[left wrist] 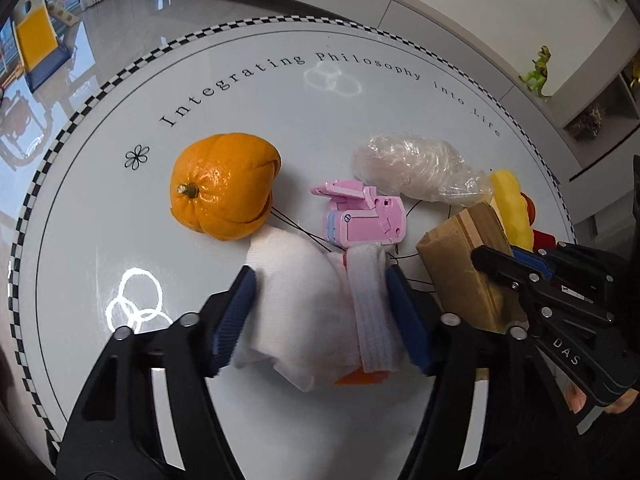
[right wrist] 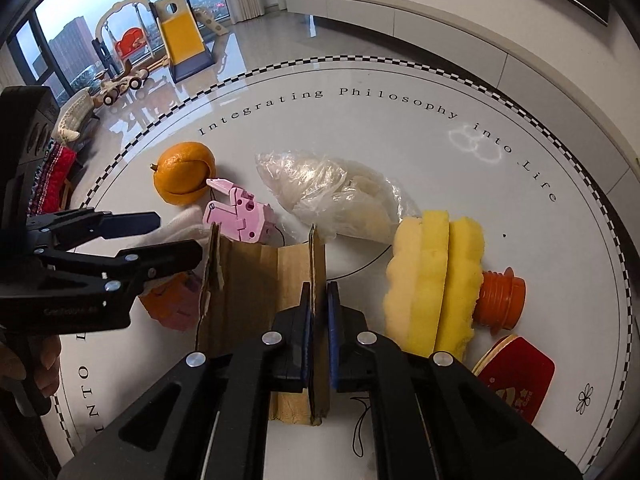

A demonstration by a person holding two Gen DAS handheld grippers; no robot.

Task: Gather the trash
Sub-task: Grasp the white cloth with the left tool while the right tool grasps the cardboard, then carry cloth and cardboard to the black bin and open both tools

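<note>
My left gripper (left wrist: 320,284) is shut on a crumpled white tissue (left wrist: 308,304) that rests on the round white table (left wrist: 240,80); an orange piece (left wrist: 360,378) shows under the tissue. My right gripper (right wrist: 319,304) is shut on the upright flap of a folded brown cardboard piece (right wrist: 256,280), which also shows in the left wrist view (left wrist: 464,276). An orange peel (left wrist: 224,186) lies left of a pink toy (left wrist: 362,216). A crumpled clear plastic bag (right wrist: 332,196) lies behind the cardboard. The left gripper (right wrist: 176,236) shows at left in the right wrist view.
A yellow sponge (right wrist: 436,280), an orange ribbed cap (right wrist: 502,300) and a red card (right wrist: 516,376) lie right of the cardboard. The table's checkered rim (right wrist: 360,60) curves behind. A toy slide (right wrist: 184,40) stands on the floor beyond.
</note>
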